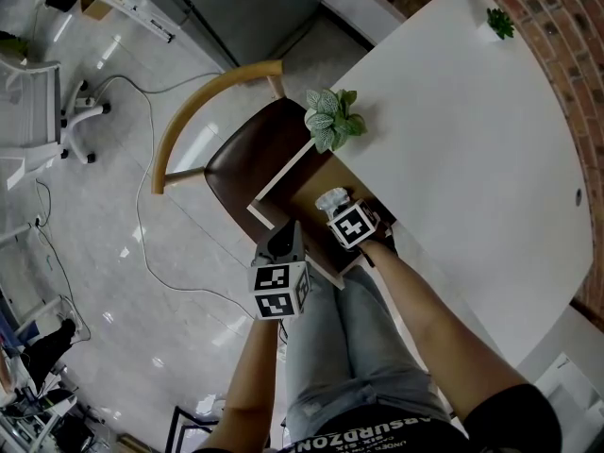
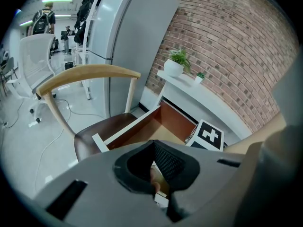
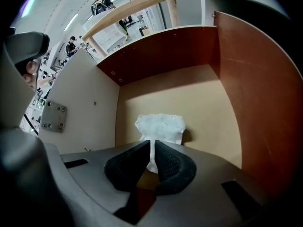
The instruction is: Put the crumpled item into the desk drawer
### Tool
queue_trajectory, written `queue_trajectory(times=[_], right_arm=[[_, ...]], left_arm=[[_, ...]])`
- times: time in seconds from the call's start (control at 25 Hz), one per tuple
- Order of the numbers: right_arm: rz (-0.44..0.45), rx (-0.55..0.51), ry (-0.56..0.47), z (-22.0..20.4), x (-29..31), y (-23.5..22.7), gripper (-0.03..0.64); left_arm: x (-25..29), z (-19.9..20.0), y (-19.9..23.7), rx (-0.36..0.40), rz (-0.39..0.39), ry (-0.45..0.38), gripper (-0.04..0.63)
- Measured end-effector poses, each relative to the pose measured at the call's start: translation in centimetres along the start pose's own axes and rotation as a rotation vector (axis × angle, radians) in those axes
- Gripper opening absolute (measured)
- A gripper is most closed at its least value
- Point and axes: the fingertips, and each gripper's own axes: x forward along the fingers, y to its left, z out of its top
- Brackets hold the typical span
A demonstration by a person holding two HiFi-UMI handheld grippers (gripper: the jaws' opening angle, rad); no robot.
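Observation:
The desk drawer point(image 1: 304, 189) stands pulled out from under the white desk point(image 1: 472, 149); its brown walls and tan floor point(image 3: 199, 103) fill the right gripper view. A crumpled white item point(image 3: 160, 126) hangs just above that floor, one thin fold pinched between the pads of my right gripper point(image 3: 152, 144). In the head view the item point(image 1: 331, 199) sits at the tip of the right gripper point(image 1: 338, 209), inside the drawer. My left gripper point(image 1: 282, 243) is outside the drawer's front panel point(image 2: 124, 130). Its jaws point(image 2: 154, 145) are shut, with nothing held.
A wooden-backed chair with a dark seat point(image 1: 247, 157) stands right against the open drawer. A potted plant point(image 1: 331, 119) sits on the desk corner beside the drawer, and a small one point(image 1: 498, 23) at the far edge. Cables point(image 1: 142, 196) trail over the floor at left.

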Motion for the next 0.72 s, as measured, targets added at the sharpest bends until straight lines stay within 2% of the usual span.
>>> queue_trajectory(times=[0.24, 0.44, 0.72], right_arm=[[0.062, -0.026, -0.038, 0.7, -0.6, 1.0, 0.087], [0.063, 0.005, -0.063, 0.5, -1.1, 1.2, 0.091], [0.094, 0.045, -0.167, 1.4, -2.9, 1.6, 0.089]], left_arm=[[0.0, 0.1, -0.3, 0.003, 0.002, -0.002, 0.005], [0.0, 0.3, -0.6, 0.007, 0.004, -0.004, 0.005], [-0.1, 0.5, -1.1, 0.008, 0.009, -0.011, 0.005]])
